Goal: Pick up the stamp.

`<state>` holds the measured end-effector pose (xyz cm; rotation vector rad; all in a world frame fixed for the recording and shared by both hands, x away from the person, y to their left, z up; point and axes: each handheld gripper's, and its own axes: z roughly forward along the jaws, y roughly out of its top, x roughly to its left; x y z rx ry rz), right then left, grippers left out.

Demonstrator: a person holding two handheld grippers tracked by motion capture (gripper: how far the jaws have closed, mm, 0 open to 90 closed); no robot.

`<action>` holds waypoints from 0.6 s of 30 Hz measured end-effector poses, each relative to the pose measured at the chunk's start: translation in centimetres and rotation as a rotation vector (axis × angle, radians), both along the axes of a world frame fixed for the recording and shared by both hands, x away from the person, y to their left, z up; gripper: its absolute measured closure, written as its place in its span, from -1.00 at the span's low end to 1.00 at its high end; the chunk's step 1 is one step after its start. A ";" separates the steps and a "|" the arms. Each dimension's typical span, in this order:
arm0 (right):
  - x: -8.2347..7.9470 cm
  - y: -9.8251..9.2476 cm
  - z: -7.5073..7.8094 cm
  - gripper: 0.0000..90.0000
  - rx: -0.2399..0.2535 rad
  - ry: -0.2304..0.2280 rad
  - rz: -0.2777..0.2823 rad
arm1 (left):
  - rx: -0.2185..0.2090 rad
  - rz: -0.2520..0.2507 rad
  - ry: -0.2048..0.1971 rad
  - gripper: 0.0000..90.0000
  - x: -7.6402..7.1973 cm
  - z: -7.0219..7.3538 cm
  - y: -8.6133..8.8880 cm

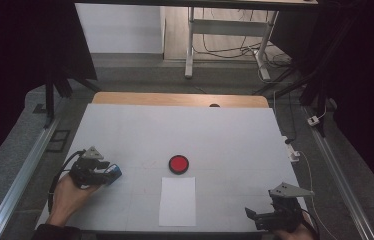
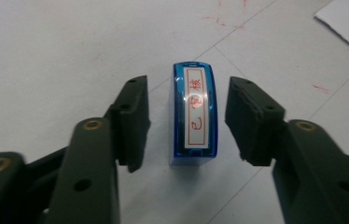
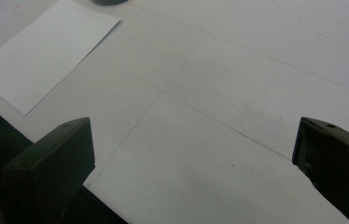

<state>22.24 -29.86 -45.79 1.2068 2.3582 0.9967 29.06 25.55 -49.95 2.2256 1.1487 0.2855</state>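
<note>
Blue stamp (image 2: 193,114) bracketed by the left gripper (image 2: 189,121), not yet pinched.

The stamp is seen lying on the white table (image 1: 225,135), well left of the red ink pad (image 1: 178,164); the jaws are set either side of it with gaps visible, so no grip is made. If closed off-centre, the slick casing could be twisted or pushed away. The right gripper (image 3: 193,149) is held spread, right of the pad, beyond the paper sheet (image 1: 177,201). A dark room with desk legs and cables is seen behind.
</note>
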 end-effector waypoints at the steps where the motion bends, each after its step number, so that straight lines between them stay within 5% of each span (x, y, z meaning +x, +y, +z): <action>1: 0.0 0.0 0.0 -1.00 0.000 0.000 0.000 | 0.000 -0.002 0.002 0.20 0.0 0.0 0.1; 7: 0.0 0.0 0.0 -1.00 -0.002 0.000 0.001 | -0.017 -0.006 0.002 0.52 0.0 0.1 0.2; 18: 0.0 0.0 0.0 -1.00 -0.001 0.000 0.002 | -0.022 -0.008 0.005 0.57 0.0 0.4 0.1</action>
